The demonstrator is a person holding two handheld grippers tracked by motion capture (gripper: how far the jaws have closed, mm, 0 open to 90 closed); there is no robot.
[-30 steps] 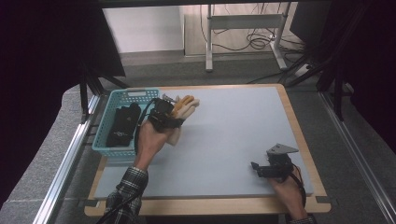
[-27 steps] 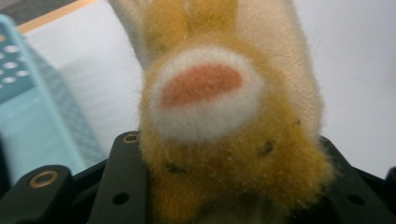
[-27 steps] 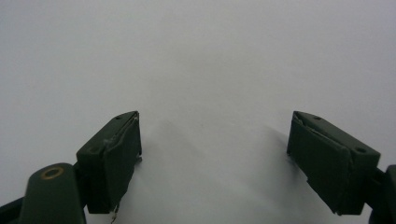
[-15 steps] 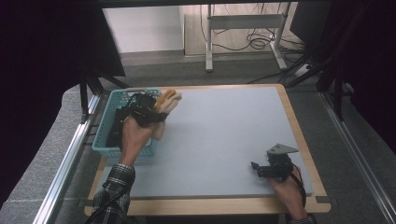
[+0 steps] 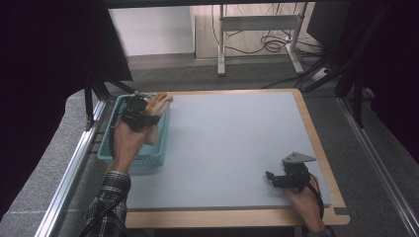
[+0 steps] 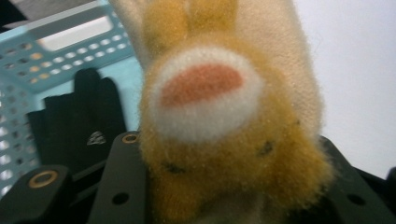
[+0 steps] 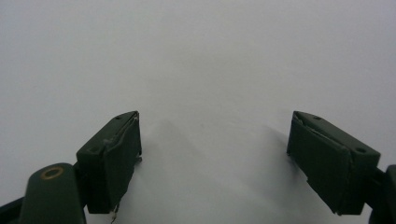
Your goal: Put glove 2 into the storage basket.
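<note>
Behind the plush toy (image 6: 219, 116), seemingly black gloves (image 6: 77, 126) fill the basket (image 6: 28, 70)

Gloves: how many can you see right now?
2. A fuzzy yellow glove sits clamped in the left gripper over the blue basket; a black glove lies inside the basket. More may be hidden underneath.

I work in a lab: black curtains (image 5: 44, 59) ring my table (image 5: 232, 148), aluminium rails (image 5: 69, 173) flank it, and cables (image 5: 267, 44) litter the floor.
</note>
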